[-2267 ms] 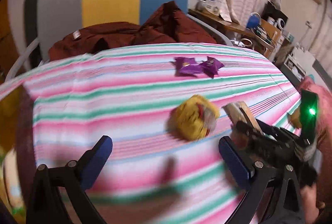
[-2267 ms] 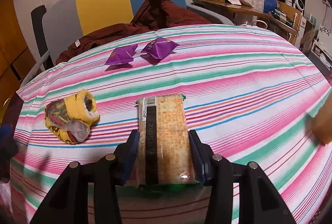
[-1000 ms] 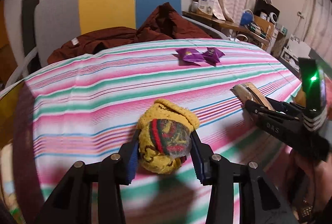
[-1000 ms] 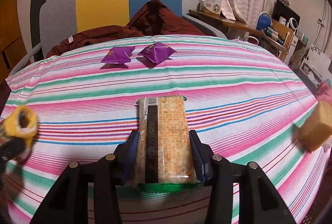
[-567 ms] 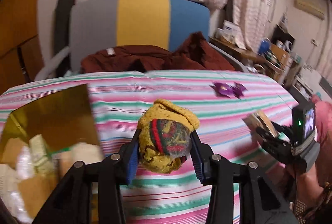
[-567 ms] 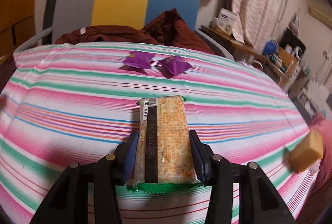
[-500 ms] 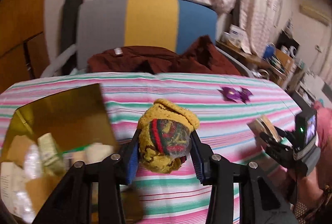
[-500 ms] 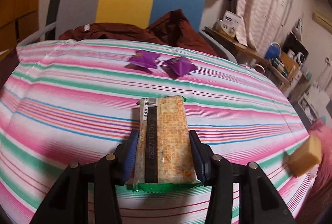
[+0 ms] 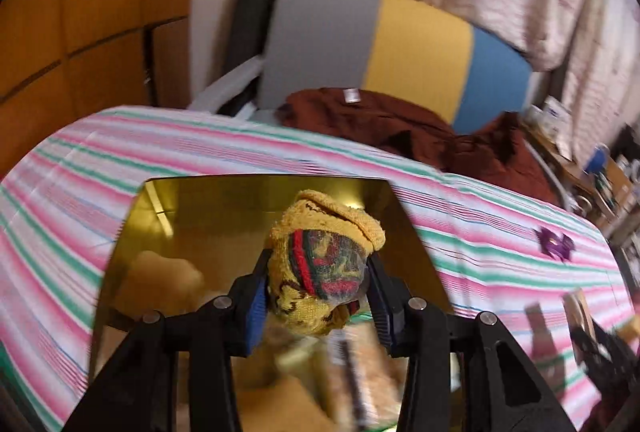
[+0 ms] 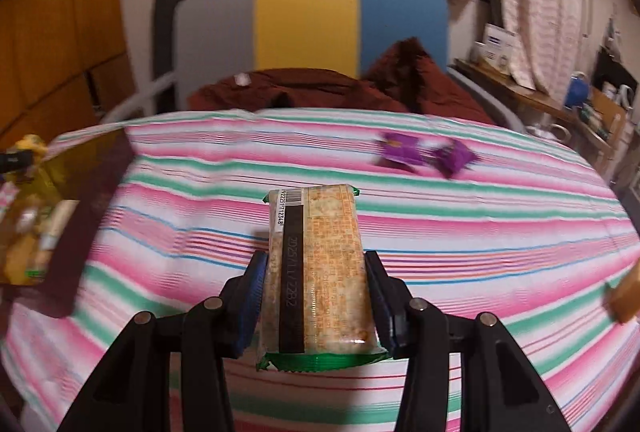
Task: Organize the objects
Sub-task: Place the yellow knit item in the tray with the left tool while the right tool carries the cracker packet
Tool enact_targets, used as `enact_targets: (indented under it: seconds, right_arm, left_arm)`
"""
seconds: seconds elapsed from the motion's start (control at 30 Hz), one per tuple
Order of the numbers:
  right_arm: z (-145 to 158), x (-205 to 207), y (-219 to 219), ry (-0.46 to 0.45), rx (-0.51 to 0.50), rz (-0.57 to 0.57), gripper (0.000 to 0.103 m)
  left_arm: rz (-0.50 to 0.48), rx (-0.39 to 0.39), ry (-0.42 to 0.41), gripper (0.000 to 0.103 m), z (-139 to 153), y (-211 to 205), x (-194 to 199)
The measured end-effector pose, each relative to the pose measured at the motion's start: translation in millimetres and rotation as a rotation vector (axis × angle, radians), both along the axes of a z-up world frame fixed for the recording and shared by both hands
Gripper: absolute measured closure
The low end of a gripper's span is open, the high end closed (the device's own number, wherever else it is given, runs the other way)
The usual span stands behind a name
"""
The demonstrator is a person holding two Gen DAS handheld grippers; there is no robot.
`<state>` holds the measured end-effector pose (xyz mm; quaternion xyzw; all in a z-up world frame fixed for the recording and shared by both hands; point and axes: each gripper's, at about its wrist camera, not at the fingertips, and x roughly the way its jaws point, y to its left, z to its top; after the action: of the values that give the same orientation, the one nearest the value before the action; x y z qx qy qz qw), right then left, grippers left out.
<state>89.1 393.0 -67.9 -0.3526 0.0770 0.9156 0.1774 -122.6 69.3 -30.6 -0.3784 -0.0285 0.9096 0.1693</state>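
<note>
Left gripper (image 9: pixel 318 296) now tilted over gold box (image 9: pixel 256 191), fingers clamping sock ball (image 9: pixel 322 268); right fingers clamping cracker pack (image 10: pixel 316 268)

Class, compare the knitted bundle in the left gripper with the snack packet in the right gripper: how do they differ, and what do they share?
The knitted bundle is soft, lumpy and mostly yellow; the snack packet is flat, rectangular and printed with a barcode. The bundle hangs over the open gold box, while the packet is over the striped cloth. Shared: each is clamped between its gripper's jaws, clear of the table.

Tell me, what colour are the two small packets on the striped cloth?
Purple; the two small packets show best in the right wrist view.
</note>
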Motion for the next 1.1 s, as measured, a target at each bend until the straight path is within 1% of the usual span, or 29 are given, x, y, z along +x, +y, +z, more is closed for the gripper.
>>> enact_targets:
  seconds: [0.1, 0.2, 0.23, 0.3, 0.47, 0.53, 0.57, 0.6, 0.63, 0.7, 0.8, 0.87, 1.0, 1.1]
  right_arm:
    - [11, -9, -34, 0.021, -0.024, 0.079, 0.055]
    - [22, -18, -65, 0.039, -0.023, 0.149, 0.055]
    - [26, -20, -73, 0.043, -0.021, 0.166, 0.055]
    - [33, -22, -92, 0.056, -0.01, 0.202, 0.055]
    - [45, -29, -119, 0.068, -0.002, 0.269, 0.055]
    - [48, -32, -124, 0.07, -0.008, 0.283, 0.055]
    - [49, -33, -127, 0.07, -0.012, 0.289, 0.055]
    - [50, -35, -130, 0.069, -0.018, 0.294, 0.055]
    - [51, -36, -132, 0.07, -0.024, 0.298, 0.055]
    - [51, -38, -135, 0.07, -0.037, 0.309, 0.055]
    - [51, -45, -141, 0.062, -0.059, 0.33, 0.055]
    - [52, -49, -147, 0.058, -0.073, 0.344, 0.055]
    - [51, -67, -157, 0.04, -0.13, 0.379, 0.055]
    - [50, -89, -165, 0.001, -0.185, 0.408, 0.055]
  left_arm:
    - [0.047, -0.023, -0.053, 0.058, -9, -16, -23]
    - [0.086, -0.005, -0.132, 0.058, -21, -31, -48]
    - [0.098, 0.014, -0.156, 0.058, -25, -36, -55]
    - [0.117, 0.032, -0.19, 0.058, -30, -43, -63]
    - [0.141, 0.041, -0.217, 0.057, -41, -55, -76]
    - [0.155, 0.051, -0.225, 0.054, -44, -57, -82]
    - [0.165, 0.058, -0.226, 0.053, -45, -59, -85]
    - [0.176, 0.065, -0.224, 0.047, -45, -62, -86]
    - [0.184, 0.068, -0.221, 0.034, -45, -62, -87]
    - [0.211, 0.07, -0.205, 0.021, -41, -67, -84]
    - [0.217, 0.104, -0.18, 0.016, -32, -72, -73]
    - [0.227, 0.106, -0.155, 0.012, -25, -74, -60]
    - [0.279, 0.079, -0.092, 0.001, -12, -80, -32]
    - [0.292, 0.047, -0.057, 0.0, -6, -83, -6]
